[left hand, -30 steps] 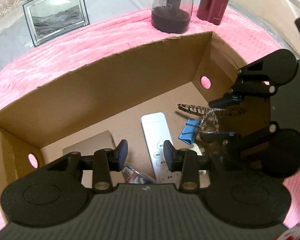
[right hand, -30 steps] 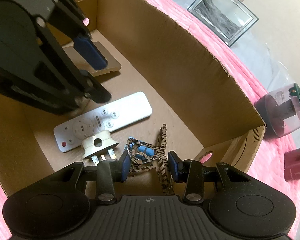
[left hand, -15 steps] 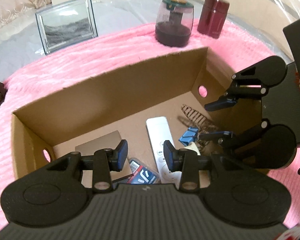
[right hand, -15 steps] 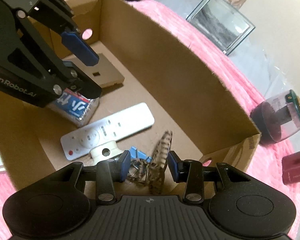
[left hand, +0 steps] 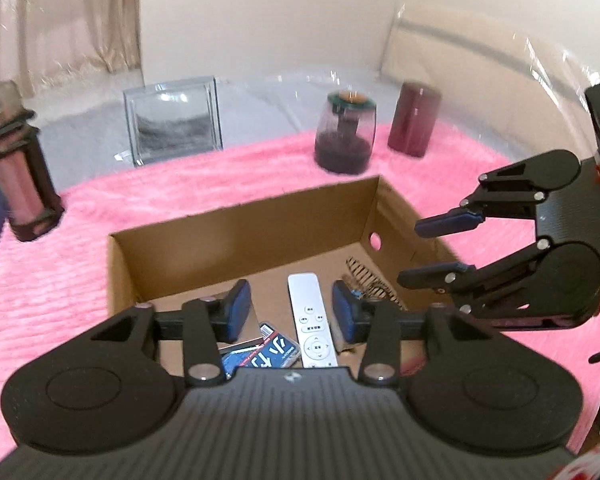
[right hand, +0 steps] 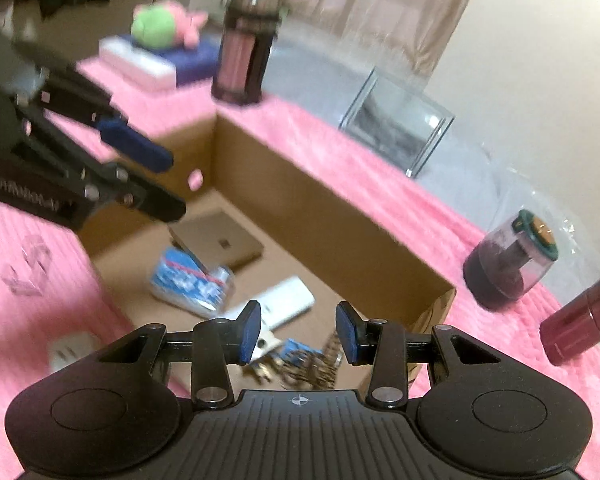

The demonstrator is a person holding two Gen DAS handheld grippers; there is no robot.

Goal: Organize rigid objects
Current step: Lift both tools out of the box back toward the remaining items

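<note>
Both hand-held grippers, left (left hand: 291, 311) and right (right hand: 298, 332), had lifted clear of the cardboard box (left hand: 236, 236), jaws opening slightly, empty; a fresh pick likely followed.

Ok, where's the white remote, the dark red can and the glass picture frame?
white remote (left hand: 311, 316), left wrist view, on its button face.
dark red can (left hand: 413, 120), left wrist view, on its side wall.
glass picture frame (left hand: 175, 124), left wrist view, on its front pane.

both grippers have risen clear of the cardboard box (left hand: 236, 236); left gripper (left hand: 292, 310) jaws just opened, empty
</note>
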